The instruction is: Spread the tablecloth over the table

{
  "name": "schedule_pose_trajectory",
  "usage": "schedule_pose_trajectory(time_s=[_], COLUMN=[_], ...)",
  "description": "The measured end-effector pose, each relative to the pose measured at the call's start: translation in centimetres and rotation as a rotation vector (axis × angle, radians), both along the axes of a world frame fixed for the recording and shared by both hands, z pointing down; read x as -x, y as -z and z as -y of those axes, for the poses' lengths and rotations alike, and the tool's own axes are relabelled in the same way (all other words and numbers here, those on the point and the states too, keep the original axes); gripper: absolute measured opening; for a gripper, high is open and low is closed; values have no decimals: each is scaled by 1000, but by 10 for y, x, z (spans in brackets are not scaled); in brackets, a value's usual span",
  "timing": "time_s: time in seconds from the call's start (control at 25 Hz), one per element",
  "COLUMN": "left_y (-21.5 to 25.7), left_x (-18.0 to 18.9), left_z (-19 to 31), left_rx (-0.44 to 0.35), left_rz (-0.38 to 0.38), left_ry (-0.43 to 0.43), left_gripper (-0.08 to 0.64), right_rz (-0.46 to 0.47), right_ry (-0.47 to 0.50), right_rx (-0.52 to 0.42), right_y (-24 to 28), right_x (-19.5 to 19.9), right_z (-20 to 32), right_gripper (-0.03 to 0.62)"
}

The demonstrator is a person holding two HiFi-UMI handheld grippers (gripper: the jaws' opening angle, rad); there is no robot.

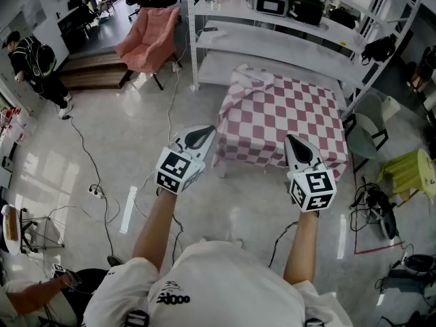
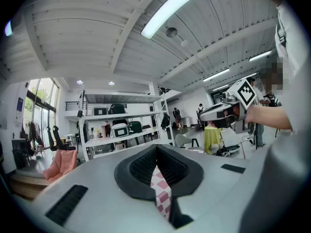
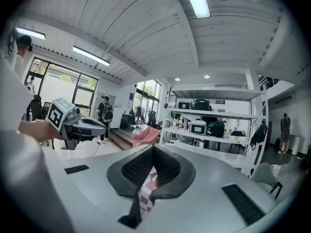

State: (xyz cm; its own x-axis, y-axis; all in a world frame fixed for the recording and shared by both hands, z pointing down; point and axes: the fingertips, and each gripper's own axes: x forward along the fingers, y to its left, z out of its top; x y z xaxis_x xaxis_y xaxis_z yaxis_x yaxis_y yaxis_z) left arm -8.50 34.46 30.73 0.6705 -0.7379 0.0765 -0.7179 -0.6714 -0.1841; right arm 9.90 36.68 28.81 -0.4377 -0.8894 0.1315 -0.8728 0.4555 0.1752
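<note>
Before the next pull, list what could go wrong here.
1. The left gripper and right gripper pinch only the near edge of the checkered tablecloth; a hard tug could slip it free.
2. Its far left corner lies bunched; pulling towards the person may drag the cloth off that side instead of flattening it.
3. A floor cable runs near the person's feet: a possible trip.

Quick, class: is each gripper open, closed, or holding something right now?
The left gripper is closed, holding the tablecloth.
The right gripper is closed, holding the same tablecloth.
</note>
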Motion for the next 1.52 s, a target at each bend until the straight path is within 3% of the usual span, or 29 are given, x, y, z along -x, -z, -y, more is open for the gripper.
schedule_pose_trajectory(time_s=[0.4, 0.96, 1.24, 1.52], left_y=[-9, -40, -55, -60], left_x=[12, 44, 29, -21], left_z=[9, 33, 89, 191], left_rx=[12, 43, 72, 88], left_rz=[15, 30, 36, 61], left_ry=[-40, -96, -90, -71], left_gripper=[28, 28, 28, 28], right_rz=[21, -1, 5, 30], right_ry=[-45, -57, -52, -56], right_rx=[-39, 5, 14, 7], right_y=[6, -24, -39, -43], right_x=[15, 54, 41, -10], right_z=[6, 23, 84, 194], right_gripper=[15, 15, 15, 15])
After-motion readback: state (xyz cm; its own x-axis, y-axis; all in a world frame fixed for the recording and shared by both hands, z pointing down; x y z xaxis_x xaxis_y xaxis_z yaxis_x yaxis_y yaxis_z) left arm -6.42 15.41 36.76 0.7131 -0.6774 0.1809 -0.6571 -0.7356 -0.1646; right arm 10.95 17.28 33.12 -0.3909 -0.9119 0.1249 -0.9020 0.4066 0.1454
